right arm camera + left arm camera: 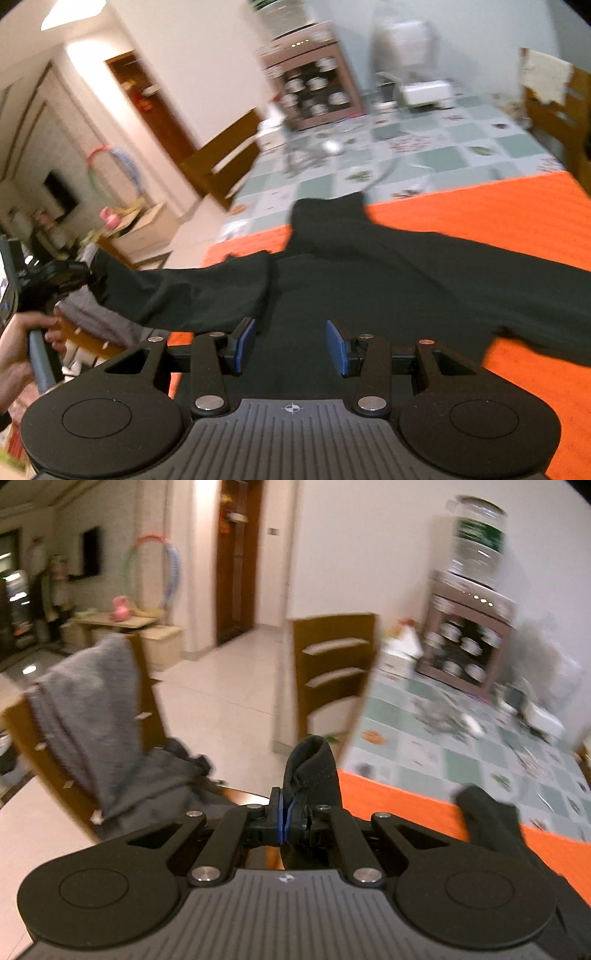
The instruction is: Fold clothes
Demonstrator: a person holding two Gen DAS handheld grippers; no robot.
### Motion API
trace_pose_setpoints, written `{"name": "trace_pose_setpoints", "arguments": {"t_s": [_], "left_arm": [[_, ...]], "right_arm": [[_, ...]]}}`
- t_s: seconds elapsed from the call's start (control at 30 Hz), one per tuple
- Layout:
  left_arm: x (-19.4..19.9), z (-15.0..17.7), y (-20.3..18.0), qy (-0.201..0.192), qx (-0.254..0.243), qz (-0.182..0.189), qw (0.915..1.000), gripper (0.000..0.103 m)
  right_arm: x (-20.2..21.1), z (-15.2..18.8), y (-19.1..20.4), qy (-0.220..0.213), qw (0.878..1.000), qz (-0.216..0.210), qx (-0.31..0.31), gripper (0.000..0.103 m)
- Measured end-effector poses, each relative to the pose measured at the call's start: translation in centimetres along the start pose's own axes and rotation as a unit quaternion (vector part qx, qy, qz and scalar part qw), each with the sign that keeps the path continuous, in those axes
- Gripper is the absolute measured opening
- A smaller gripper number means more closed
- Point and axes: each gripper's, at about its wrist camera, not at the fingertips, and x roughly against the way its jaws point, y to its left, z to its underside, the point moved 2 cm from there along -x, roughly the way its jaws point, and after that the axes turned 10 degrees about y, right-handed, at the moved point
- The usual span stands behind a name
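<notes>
The left gripper (pixel 291 821) pinches the black top's (pixel 369 266) sleeve (pixel 310 764). The right gripper (pixel 290 345) hangs apart above. Lay the sleeve flat, slowly.

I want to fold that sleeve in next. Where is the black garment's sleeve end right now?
In the left wrist view the sleeve end is pinched in the left claw, lifted off the orange cloth's left edge.

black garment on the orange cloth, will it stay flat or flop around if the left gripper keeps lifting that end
Probably floppy: the black garment sags between the left gripper and the orange cloth. The pinched end curls over the shut fingers, so it looks soft and thin. It seems light, and the rest may drag across the cloth. The right gripper is open above it.
</notes>
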Motion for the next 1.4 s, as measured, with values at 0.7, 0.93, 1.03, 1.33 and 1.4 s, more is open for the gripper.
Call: {"name": "trace_pose_setpoints", "arguments": {"t_s": [0.7,0.93,1.03,1.33,1.4], "left_arm": [[-9.2,-8.3,27.2,0.023,0.064,-0.015,0.9976,0.006],[-10.1,-9.4,33.3,0.017,0.067,-0.030,0.9971,0.006],[-9.6,-9.2,35.1,0.017,0.073,-0.038,0.9964,0.006],[-11.2,-5.1,38.3,0.089,0.074,-0.049,0.9921,0.009],[-11.4,-4.3,38.4,0.092,0.076,-0.056,0.9913,0.018]], "right_arm": [[-10.9,3.2,18.4,0.023,0.996,0.044,-0.067,0.045],[-12.1,4.3,22.2,0.024,0.994,0.071,-0.081,0.045],[-12.1,4.2,22.2,0.023,0.993,0.076,-0.085,0.045],[-12.2,4.2,22.3,0.020,0.991,0.091,-0.095,0.045],[-12.2,4.2,22.3,0.019,0.991,0.095,-0.097,0.045]]}}
